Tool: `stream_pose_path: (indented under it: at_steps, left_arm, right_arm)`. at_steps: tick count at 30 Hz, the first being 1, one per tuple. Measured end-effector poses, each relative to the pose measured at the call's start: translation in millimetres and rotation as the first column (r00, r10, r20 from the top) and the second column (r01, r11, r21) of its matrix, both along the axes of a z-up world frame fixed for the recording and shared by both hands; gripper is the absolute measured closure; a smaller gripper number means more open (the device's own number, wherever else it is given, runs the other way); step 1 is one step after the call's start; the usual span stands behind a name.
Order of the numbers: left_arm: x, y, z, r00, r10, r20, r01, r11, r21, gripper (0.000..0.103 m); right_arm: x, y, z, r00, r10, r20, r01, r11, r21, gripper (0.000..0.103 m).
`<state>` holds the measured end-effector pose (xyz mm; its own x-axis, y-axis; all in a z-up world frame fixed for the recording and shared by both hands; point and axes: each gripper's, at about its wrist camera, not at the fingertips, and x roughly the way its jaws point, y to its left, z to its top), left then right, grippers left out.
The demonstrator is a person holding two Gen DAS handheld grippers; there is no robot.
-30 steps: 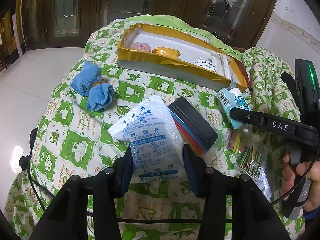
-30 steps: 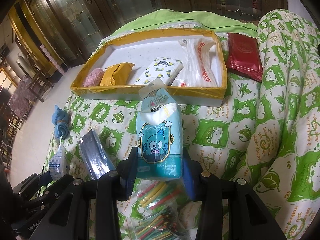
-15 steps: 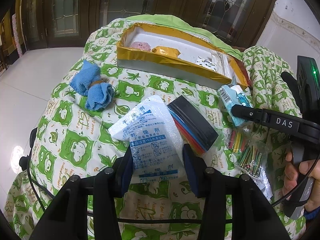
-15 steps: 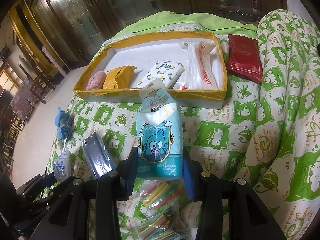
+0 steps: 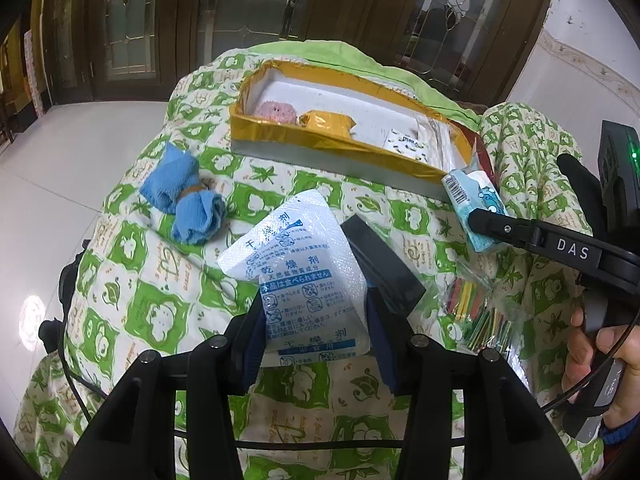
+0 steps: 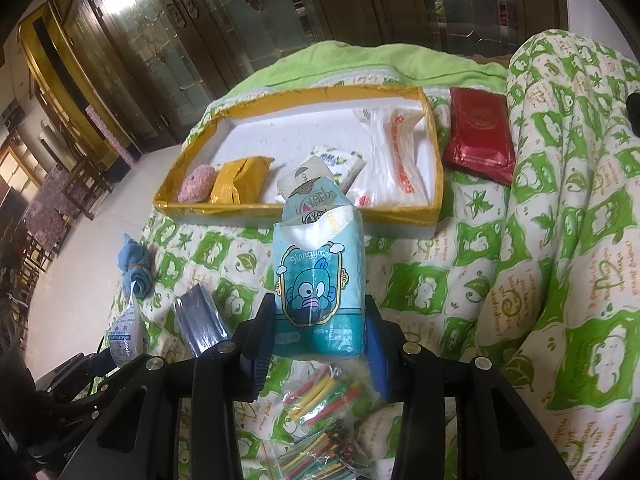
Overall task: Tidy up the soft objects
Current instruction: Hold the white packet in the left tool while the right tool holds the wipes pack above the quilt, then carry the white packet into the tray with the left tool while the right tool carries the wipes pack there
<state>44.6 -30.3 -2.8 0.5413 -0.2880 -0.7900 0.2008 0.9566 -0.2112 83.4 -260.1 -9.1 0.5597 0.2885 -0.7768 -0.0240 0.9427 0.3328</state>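
My left gripper (image 5: 314,316) is shut on a white desiccant packet (image 5: 304,272) with blue print, held above the quilt. My right gripper (image 6: 318,332) is shut on a teal cartoon tissue pack (image 6: 318,280), held upright in front of the gold-rimmed tray (image 6: 436,184). The tissue pack also shows in the left wrist view (image 5: 476,208). The tray (image 5: 280,136) holds a pink fluffy ball (image 6: 196,180), a yellow pouch (image 6: 240,178), a patterned tissue pack (image 6: 344,160) and a white plastic bag (image 6: 392,164). A blue rolled cloth (image 5: 184,196) lies on the quilt to the left.
A dark packet with coloured edges (image 5: 380,264) lies beside the desiccant packet. A clear bag of coloured sticks (image 6: 320,420) lies under the right gripper. A red packet (image 6: 478,136) lies right of the tray. A green-patterned quilt (image 6: 560,200) bulges high at the right.
The right gripper has carried the tissue pack a little up and forward toward the tray. The left gripper with the desiccant packet has hardly moved.
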Motion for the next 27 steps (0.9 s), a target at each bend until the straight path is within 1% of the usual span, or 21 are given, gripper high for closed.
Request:
stream_pose_path:
  at_steps: [4, 8, 17, 22, 27]
  left_arm:
    - [3.3, -0.3, 4.0, 1.000, -0.002, 0.004, 0.002, 1.000, 0.001, 0.057]
    - [10.4, -0.6, 10.4, 1.000, -0.013, 0.010, 0.013, 1.000, 0.019, 0.057]
    - [26.0, 0.4, 17.7, 1.000, -0.012, 0.010, 0.012, 0.999, 0.050, 0.057]
    - [34.8, -0.2, 20.9, 1.000, -0.013, 0.009, 0.012, 0.998, 0.064, 0.057]
    - [46.0, 1.4, 26.7, 1.000, -0.016, 0.009, 0.015, 0.998, 0.069, 0.057]
  right_arm:
    - [1.3, -3.0, 5.5, 1.000, -0.007, 0.013, 0.007, 1.000, 0.009, 0.059]
    - [3.6, -3.4, 9.3, 1.000, -0.007, 0.017, 0.007, 1.000, 0.010, 0.059]
    - [12.9, -0.6, 12.7, 1.000, 0.008, 0.007, -0.008, 1.000, 0.014, 0.059]
    - [25.9, 2.7, 17.0, 1.000, 0.021, 0.000, -0.021, 1.000, 0.016, 0.059]
    - [45.0, 3.6, 15.8, 0.999, 0.029, -0.034, -0.028, 0.999, 0.038, 0.059]
